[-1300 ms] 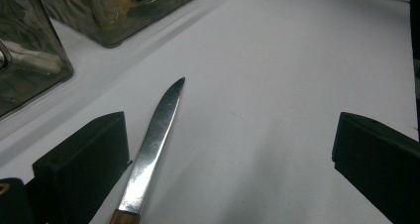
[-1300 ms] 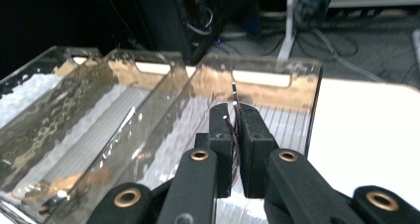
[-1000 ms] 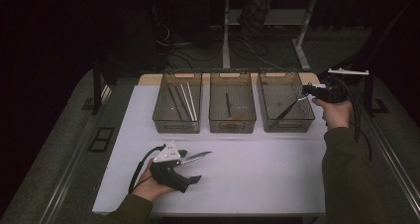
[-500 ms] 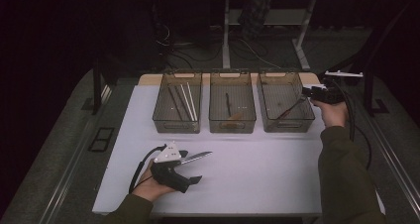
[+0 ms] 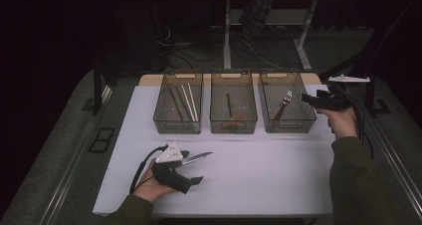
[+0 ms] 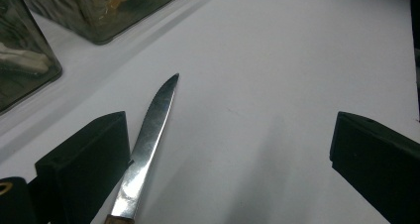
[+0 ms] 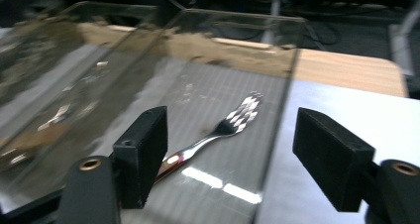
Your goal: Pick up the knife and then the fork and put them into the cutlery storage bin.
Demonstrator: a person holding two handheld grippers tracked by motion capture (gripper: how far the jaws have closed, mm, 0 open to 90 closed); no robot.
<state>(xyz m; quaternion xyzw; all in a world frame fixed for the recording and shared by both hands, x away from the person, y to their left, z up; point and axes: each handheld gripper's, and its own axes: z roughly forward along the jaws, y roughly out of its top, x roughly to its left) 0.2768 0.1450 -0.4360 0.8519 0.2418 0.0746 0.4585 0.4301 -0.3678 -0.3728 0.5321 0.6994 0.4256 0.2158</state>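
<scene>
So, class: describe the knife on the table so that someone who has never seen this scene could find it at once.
Start at the white table with three clear bins along its far edge. Come to the near left, where the left gripper rests on the surface. The knife lies flat beside it, between its open jaws: unlike the other cutlery, it sits outside every bin, a bare steel blade on a wooden handle.

The high view hangs above the person's side, looking forward and down over the whole counter. Each gripper view sits low and close between its own jaws: the left shares the knife with it, the right the fork.
</scene>
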